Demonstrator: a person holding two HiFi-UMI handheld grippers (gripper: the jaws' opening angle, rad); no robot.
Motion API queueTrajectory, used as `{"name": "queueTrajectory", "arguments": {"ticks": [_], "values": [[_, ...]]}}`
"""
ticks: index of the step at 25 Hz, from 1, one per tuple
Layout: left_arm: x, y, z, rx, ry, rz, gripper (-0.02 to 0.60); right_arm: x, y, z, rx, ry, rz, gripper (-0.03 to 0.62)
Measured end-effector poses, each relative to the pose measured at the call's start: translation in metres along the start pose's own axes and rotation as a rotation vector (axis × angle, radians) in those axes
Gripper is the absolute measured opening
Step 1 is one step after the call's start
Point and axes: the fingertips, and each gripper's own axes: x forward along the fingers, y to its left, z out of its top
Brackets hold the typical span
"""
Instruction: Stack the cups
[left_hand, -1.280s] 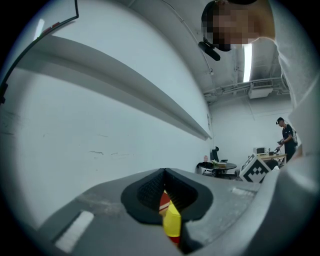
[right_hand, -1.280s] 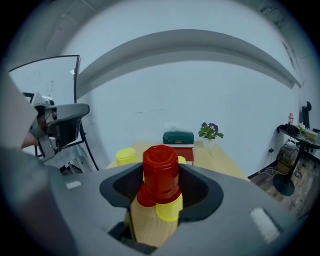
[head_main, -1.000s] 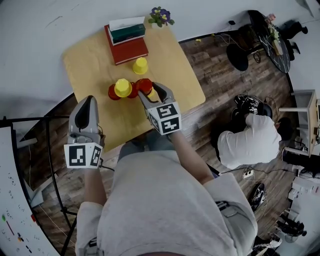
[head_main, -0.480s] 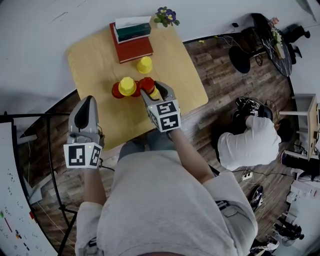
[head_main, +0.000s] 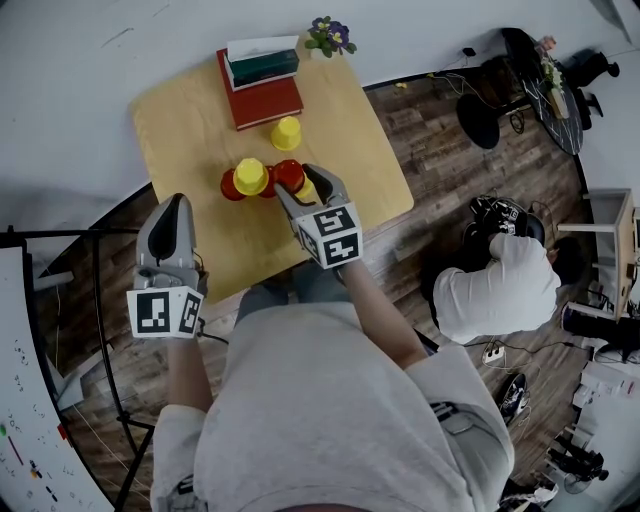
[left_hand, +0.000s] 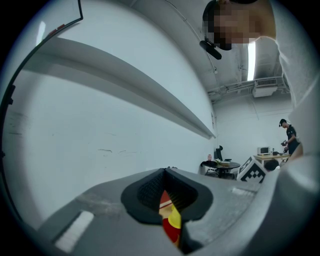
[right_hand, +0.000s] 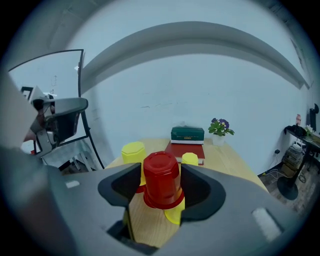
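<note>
The red cup stands upside down just below the middle of the right gripper view, sitting on a yellow cup whose rim peeks out beneath it at the lower right. It lies squarely between the jaws of the right gripper. Those jaws have just been opening and stand wide, one on each side of the cup, too close to it to say whether either pad brushes it. Just to the left in that view stands another upturned yellow cup, perched on a second red cup that shows best from the head view. A smaller-looking yellow cup stands alone farther back, near the red book. A green tissue box lies on that book, and a potted plant with purple flowers stands to the right of it, at the far edge of the wooden table. The left gripper hangs at the left of the head view, off the table's near edge and well apart from the cups, with its jaws pressed together on nothing. At the right of the head view a person in a white top crouches on the plank floor.
</note>
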Motion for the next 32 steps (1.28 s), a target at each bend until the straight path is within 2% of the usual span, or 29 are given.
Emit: {"name": "queueTrajectory", "arguments": {"ticks": [6,10,16,21,32], "values": [[0.005,-0.009,0.006,0.003,-0.029,-0.001,0.006,-0.020,-0.006,0.032,0.029,-0.161,0.062,0.252],[0.010,-0.019,0.015,0.013,-0.074,-0.010,0.005,-0.036,-0.021,0.054,0.049,-0.263,0.068,0.221],[0.015,-0.034,0.028,0.034,-0.122,0.010,0.005,-0.042,-0.054,0.072,0.033,-0.310,0.057,0.199],[0.016,-0.044,0.037,0.054,-0.159,0.050,0.005,-0.027,-0.082,0.072,-0.001,-0.251,0.087,0.199],[0.013,-0.057,0.038,0.058,-0.190,0.172,0.005,0.052,-0.104,0.026,-0.074,0.044,0.251,0.207]]}}
